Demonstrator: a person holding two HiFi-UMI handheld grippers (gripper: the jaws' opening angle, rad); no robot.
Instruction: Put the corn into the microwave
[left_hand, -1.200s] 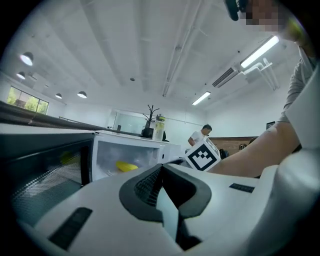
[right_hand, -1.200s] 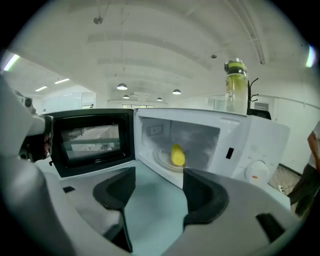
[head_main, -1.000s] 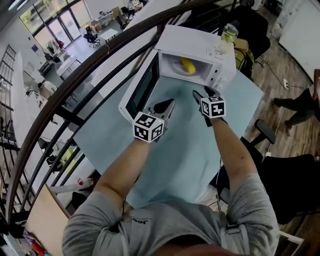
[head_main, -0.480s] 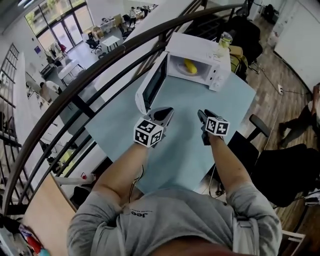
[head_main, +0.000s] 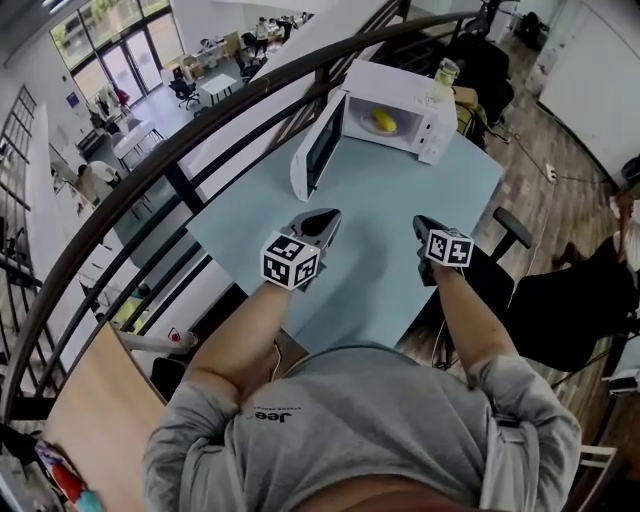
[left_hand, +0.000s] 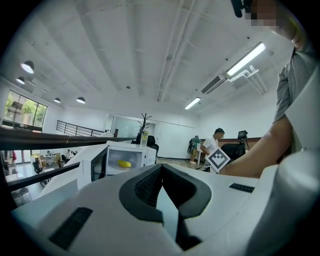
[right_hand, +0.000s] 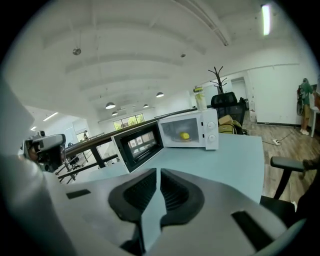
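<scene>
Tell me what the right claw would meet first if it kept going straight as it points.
Probably the bare table, short of the microwave: the right claw, whose empty jaws have just been closing, tilts slightly down over it. Depth is unclear; the open door stands left of that line.

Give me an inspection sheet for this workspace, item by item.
Surface: light blue table, with the microwave at its far end.
Job's things: corn lies inside the microwave; the door stands open.
Clutter: a bottle on top of the microwave.
Grippers: left gripper shut and empty; right gripper has just been closing its jaws, nothing between them. Both are over the table's near part.
Cables: one cable on the wood floor beside the table.
Surroundings: dark railing, black office chair.
</scene>
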